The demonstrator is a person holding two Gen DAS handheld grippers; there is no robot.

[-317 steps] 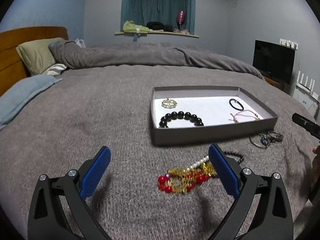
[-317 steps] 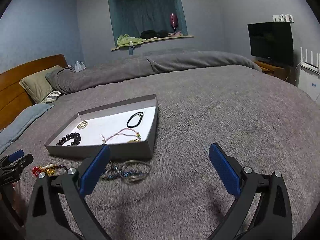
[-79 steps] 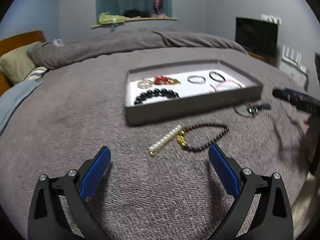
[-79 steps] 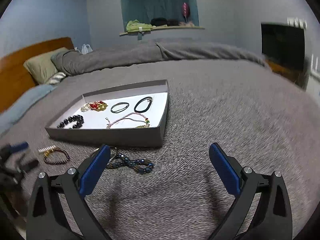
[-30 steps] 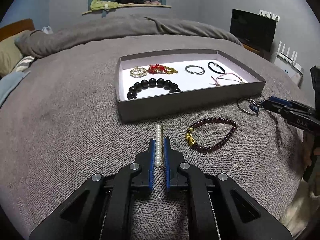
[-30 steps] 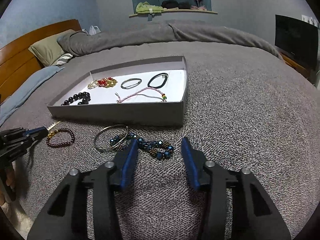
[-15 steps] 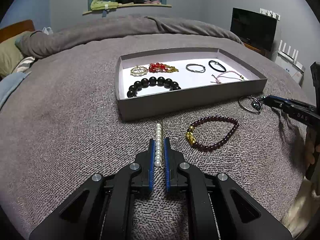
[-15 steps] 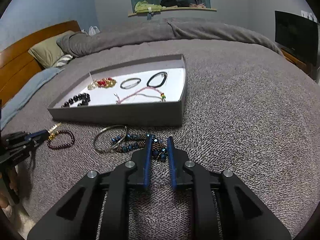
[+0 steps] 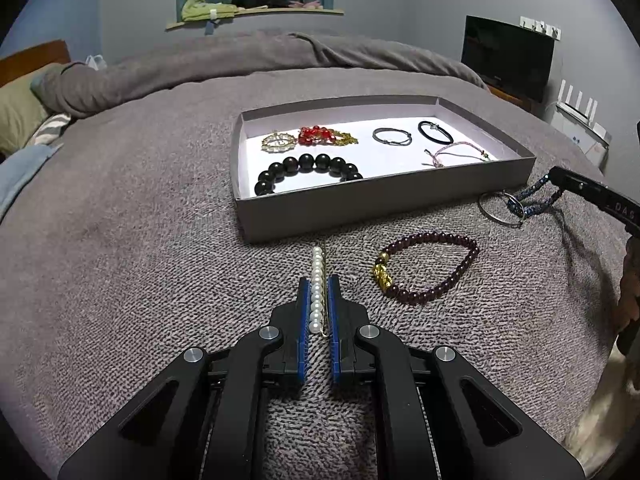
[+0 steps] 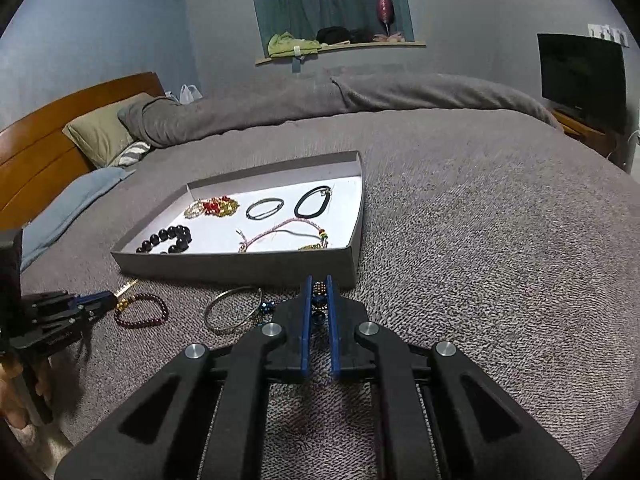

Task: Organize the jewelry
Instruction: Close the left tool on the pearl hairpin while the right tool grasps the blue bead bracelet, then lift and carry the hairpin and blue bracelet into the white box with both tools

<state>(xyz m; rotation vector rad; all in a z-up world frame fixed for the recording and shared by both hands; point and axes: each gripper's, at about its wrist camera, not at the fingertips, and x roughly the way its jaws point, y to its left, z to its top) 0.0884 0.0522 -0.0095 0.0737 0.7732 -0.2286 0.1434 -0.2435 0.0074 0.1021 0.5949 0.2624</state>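
**Both jaws clamped on jewelry before the tray**

The left gripper (image 9: 318,280) pinches the pearl strand (image 9: 317,280), which runs between its pads toward the tray (image 9: 384,196). Only the right view shows the right gripper (image 10: 319,280) closed on the blue beads (image 10: 319,299), beside the bangle (image 10: 233,309). The purple bracelet (image 9: 428,266) lies between both grippers.

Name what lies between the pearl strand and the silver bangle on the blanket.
The dark red bead bracelet lies between the pearl strand and silver bangle, shown in the left wrist view.
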